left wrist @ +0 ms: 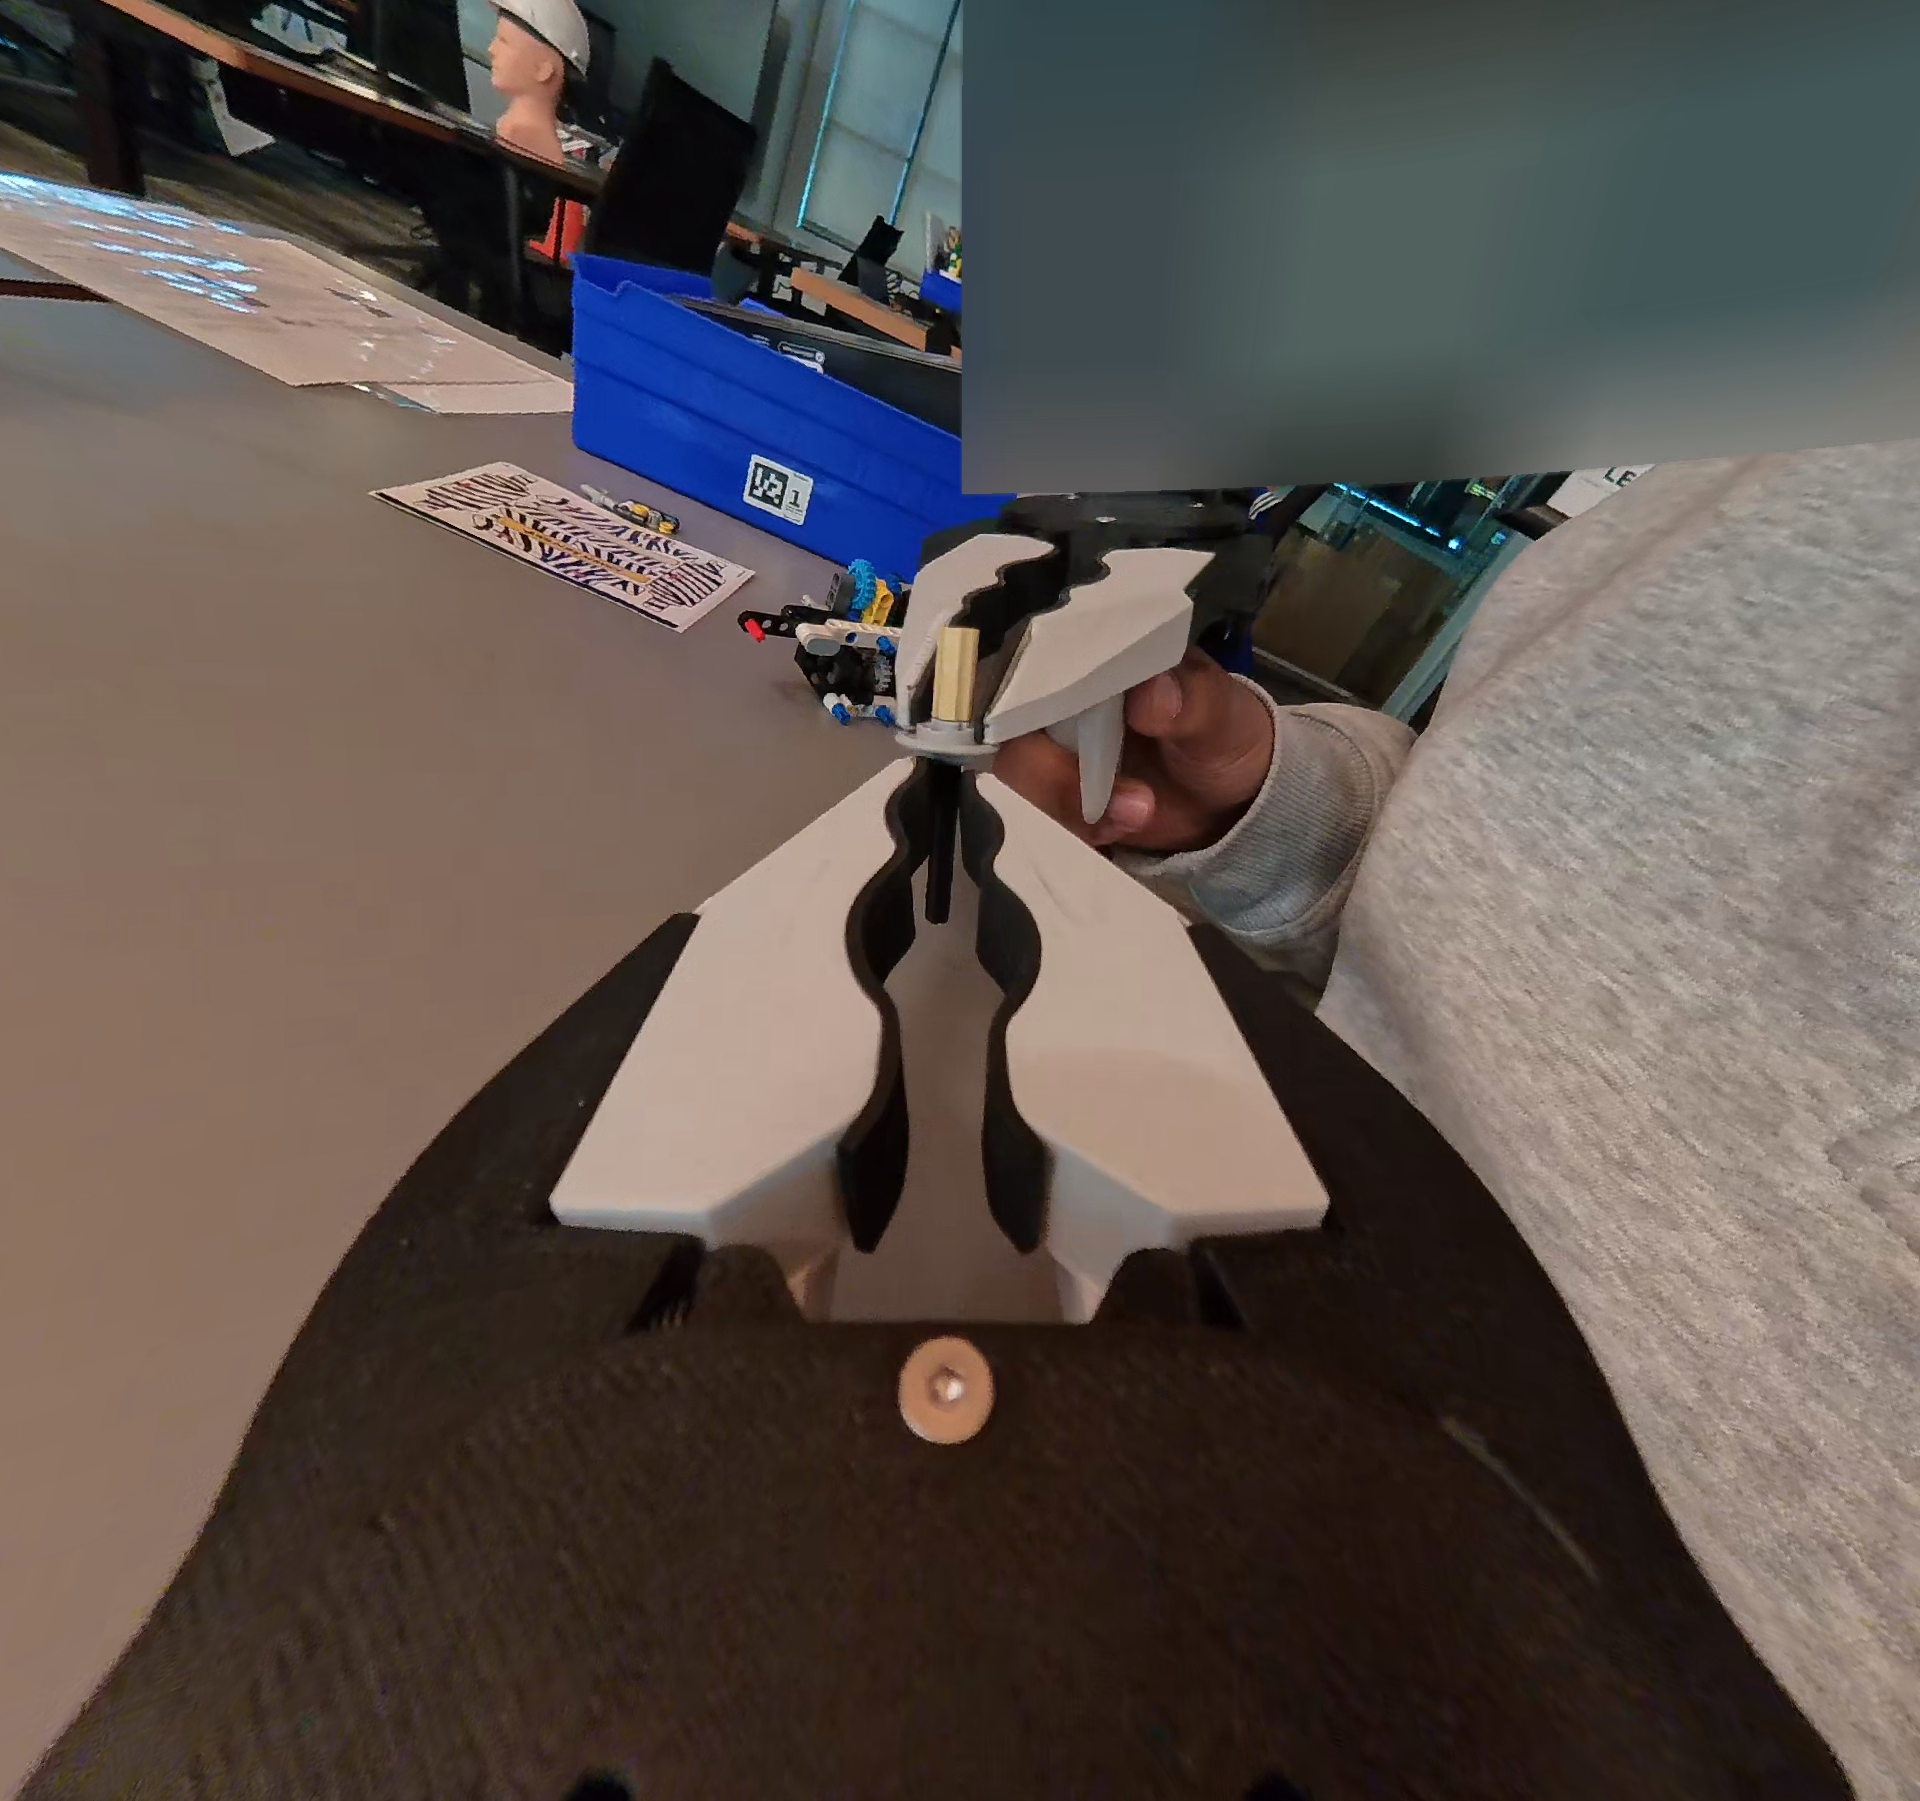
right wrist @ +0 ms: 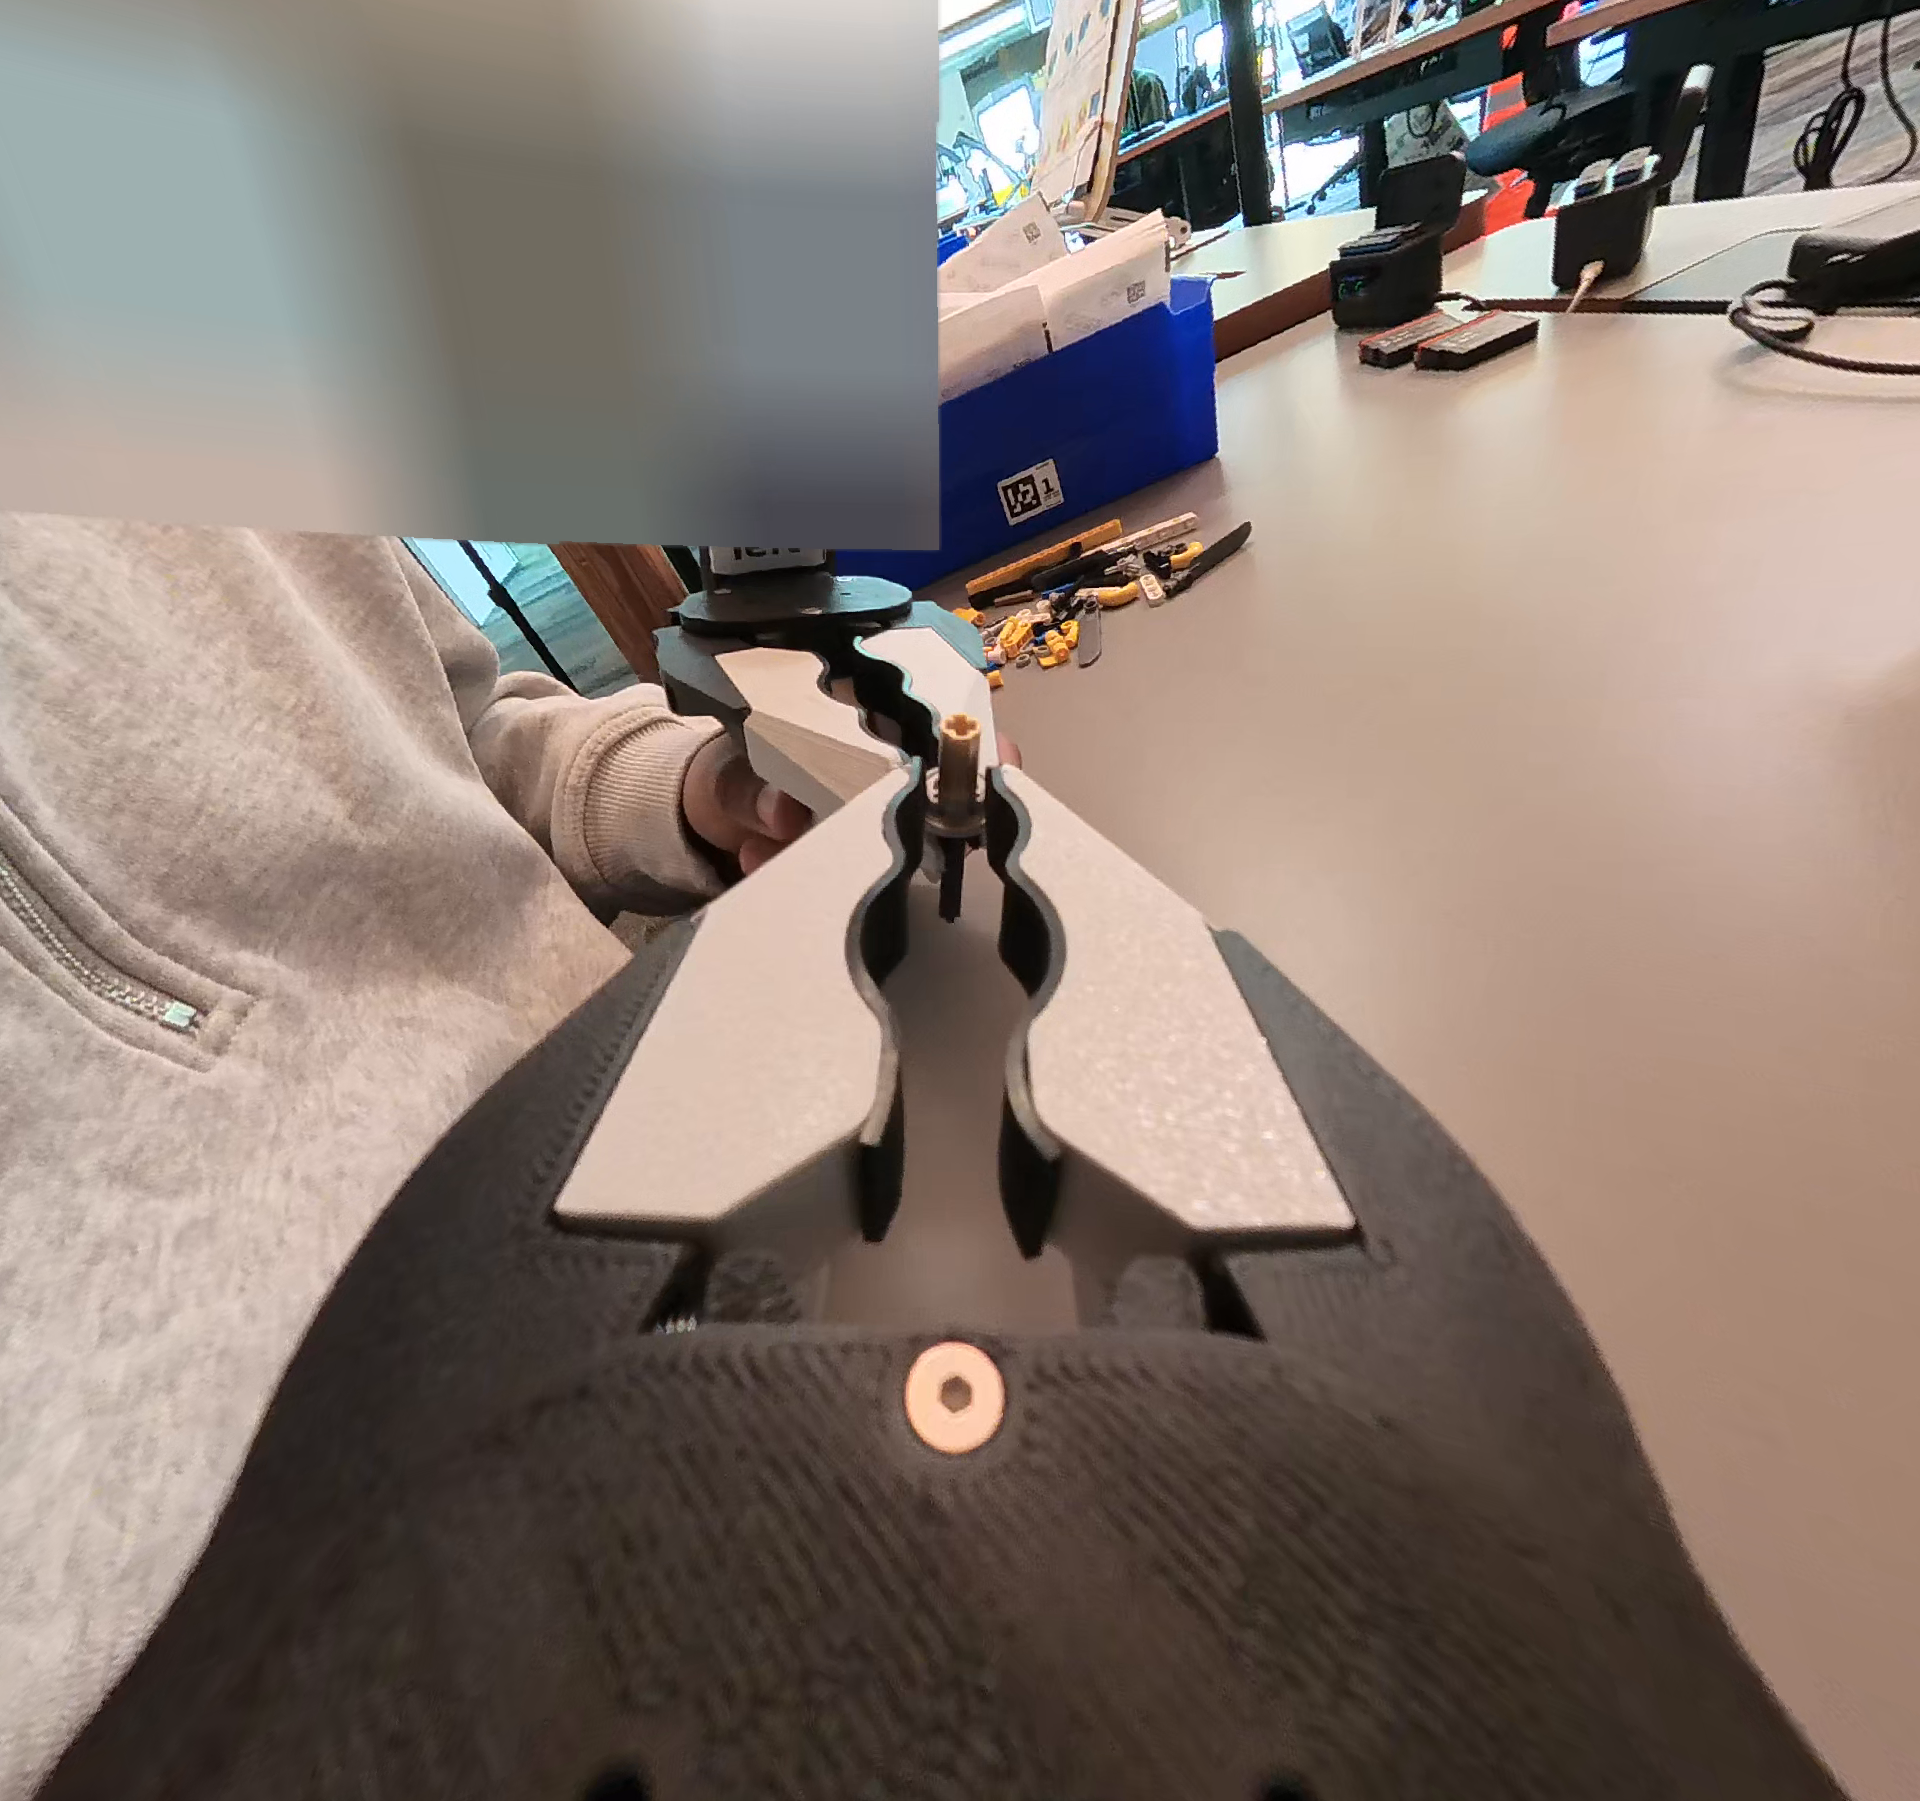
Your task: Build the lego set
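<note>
At frame centre, two grippers, left gripper (left wrist: 938, 785) and right gripper (right wrist: 951, 801), both pinch one black axle (left wrist: 936, 858) (tan bush (left wrist: 953, 676) on it); upper middle, one blue bin (right wrist: 1081, 401) holds papers (right wrist: 1039, 291).

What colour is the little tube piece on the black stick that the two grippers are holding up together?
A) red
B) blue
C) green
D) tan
D: the small sleeve on the black axle is tan, seen in both wrist views where the left gripper and right gripper meet over the table.
</note>
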Action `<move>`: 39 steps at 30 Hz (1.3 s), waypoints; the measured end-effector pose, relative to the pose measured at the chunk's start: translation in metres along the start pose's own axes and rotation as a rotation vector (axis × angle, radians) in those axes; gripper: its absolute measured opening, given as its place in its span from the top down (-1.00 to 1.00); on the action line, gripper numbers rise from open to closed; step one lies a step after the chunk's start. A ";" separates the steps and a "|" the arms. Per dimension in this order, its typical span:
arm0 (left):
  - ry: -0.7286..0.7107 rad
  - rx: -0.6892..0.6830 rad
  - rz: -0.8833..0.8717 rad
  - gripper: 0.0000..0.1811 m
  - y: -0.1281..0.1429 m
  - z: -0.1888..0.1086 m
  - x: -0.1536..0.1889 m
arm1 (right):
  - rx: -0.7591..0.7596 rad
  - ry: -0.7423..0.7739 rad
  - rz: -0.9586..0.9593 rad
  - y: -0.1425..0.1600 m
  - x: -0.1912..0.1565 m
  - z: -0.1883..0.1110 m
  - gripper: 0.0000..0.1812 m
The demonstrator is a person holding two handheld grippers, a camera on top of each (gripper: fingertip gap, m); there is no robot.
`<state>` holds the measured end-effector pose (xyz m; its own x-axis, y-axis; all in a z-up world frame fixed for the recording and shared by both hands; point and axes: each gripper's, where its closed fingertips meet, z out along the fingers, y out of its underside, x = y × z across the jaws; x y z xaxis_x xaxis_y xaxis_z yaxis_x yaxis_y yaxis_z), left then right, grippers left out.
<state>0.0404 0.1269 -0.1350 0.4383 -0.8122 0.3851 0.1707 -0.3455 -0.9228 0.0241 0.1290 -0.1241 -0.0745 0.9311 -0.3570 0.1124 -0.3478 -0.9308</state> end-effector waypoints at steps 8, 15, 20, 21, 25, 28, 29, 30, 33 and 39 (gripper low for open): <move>-0.060 0.007 -0.079 0.68 -0.003 -0.006 -0.013 | 0.066 0.081 -0.033 -0.012 0.013 -0.012 0.91; -0.248 0.044 -0.186 0.73 0.001 -0.053 -0.038 | 0.043 0.290 -0.021 0.001 0.043 -0.019 0.92; -0.243 0.022 -0.281 0.76 0.006 -0.066 -0.044 | -0.062 0.335 -0.021 0.025 0.046 0.002 0.94; -0.241 0.013 -0.290 0.76 0.009 -0.066 -0.045 | -0.089 0.332 -0.039 0.028 0.046 0.006 0.94; -0.176 0.013 -0.352 0.75 0.011 -0.063 -0.039 | -0.185 0.293 -0.084 0.037 0.043 0.016 0.94; -0.146 0.003 -0.368 0.75 0.013 -0.059 -0.034 | -0.193 0.266 -0.085 0.036 0.044 0.019 0.94; -0.139 -0.001 -0.367 0.74 0.014 -0.058 -0.032 | -0.187 0.252 -0.083 0.034 0.043 0.019 0.94; -0.131 -0.005 -0.365 0.73 0.015 -0.056 -0.030 | -0.173 0.227 -0.075 0.032 0.041 0.020 0.94; -0.097 0.007 -0.374 0.77 0.013 -0.048 -0.025 | -0.071 0.112 0.017 0.016 0.026 0.023 0.94; 0.056 0.047 -0.419 0.77 0.005 -0.026 0.003 | 0.123 -0.089 0.252 -0.006 -0.002 0.025 0.95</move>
<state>0.0191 0.1106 -0.1386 0.2736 -0.6307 0.7262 0.3645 -0.6307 -0.6851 -0.0014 0.1264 -0.1195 -0.1470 0.8022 -0.5787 0.0177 -0.5828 -0.8124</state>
